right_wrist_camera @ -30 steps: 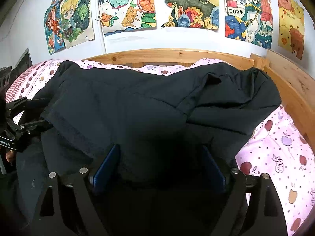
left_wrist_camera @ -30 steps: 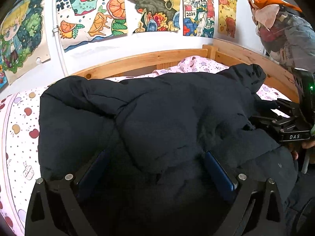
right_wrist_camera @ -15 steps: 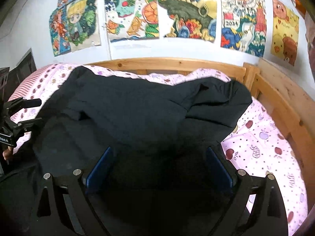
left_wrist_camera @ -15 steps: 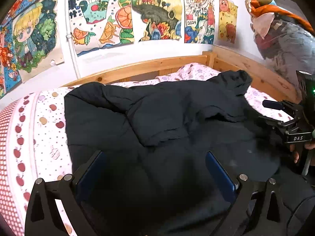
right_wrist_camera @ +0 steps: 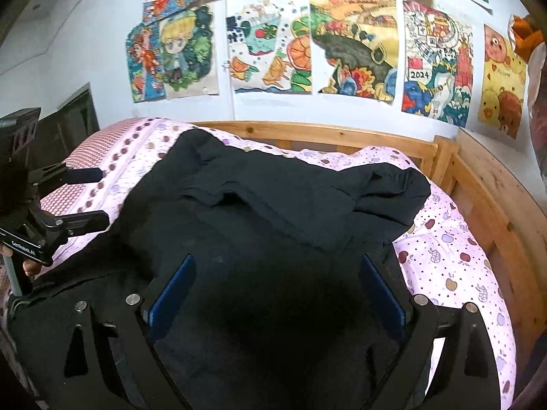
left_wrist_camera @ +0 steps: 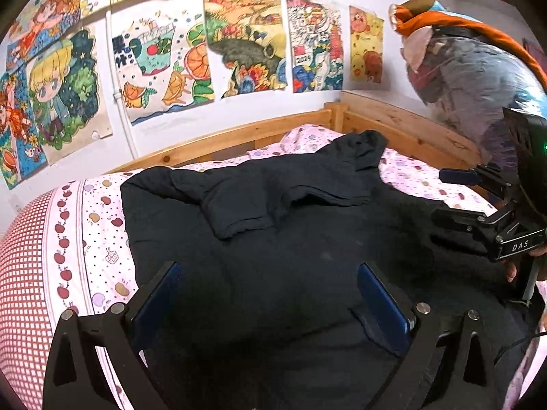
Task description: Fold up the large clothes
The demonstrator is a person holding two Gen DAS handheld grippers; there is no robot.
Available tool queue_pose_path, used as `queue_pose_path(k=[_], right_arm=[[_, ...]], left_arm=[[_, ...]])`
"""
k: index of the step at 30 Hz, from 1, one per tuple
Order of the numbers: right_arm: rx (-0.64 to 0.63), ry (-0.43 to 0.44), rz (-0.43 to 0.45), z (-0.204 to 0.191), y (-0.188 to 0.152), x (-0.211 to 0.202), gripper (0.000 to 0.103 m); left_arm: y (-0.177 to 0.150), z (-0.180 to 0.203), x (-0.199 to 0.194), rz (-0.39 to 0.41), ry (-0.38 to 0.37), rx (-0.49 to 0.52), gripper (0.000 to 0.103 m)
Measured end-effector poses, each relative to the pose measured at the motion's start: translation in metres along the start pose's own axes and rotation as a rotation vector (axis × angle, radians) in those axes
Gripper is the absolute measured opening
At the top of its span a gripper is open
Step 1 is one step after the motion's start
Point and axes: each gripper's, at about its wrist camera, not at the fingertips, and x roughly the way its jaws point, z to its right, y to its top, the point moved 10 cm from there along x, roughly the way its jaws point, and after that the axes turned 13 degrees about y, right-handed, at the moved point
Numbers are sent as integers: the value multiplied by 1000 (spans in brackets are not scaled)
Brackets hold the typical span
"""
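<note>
A large black padded jacket (left_wrist_camera: 290, 225) lies spread on the bed, its sleeves folded across the far part of the body; it also shows in the right wrist view (right_wrist_camera: 273, 225). My left gripper (left_wrist_camera: 268, 294) is open and empty, above the jacket's near part. My right gripper (right_wrist_camera: 275, 287) is open and empty too, above the jacket's near right part. The right gripper shows in the left wrist view (left_wrist_camera: 454, 193), at the jacket's right edge. The left gripper shows in the right wrist view (right_wrist_camera: 90, 198), at its left edge.
The bed has a pink apple-print sheet (right_wrist_camera: 454, 256) and a wooden frame (right_wrist_camera: 478, 198) along the back and right. Drawings hang on the wall (left_wrist_camera: 246, 41) behind it. A pile of clothes and bags (left_wrist_camera: 471, 68) stands at the far right.
Both grippers have pulled back and up from the jacket, which looks smaller and lies flat now. Both were open the whole time.
</note>
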Motion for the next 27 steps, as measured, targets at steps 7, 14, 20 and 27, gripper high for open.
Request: queue_pose_path(k=[7, 14, 20, 27], right_arm=[[-58, 23, -5, -28, -15, -37, 93], [-74, 54, -19, -55, -38, -76, 93], [-105, 84, -52, -81, -65, -101, 93], [-130, 93, -104, -100, -103, -127, 93]], left_arm=[[-9, 18, -38, 32, -14, 30, 103], [-32, 35, -85, 47, -23, 80, 103], [-61, 54, -122, 57, -71, 150, 103], [-89, 72, -156, 66, -101, 222, 103]])
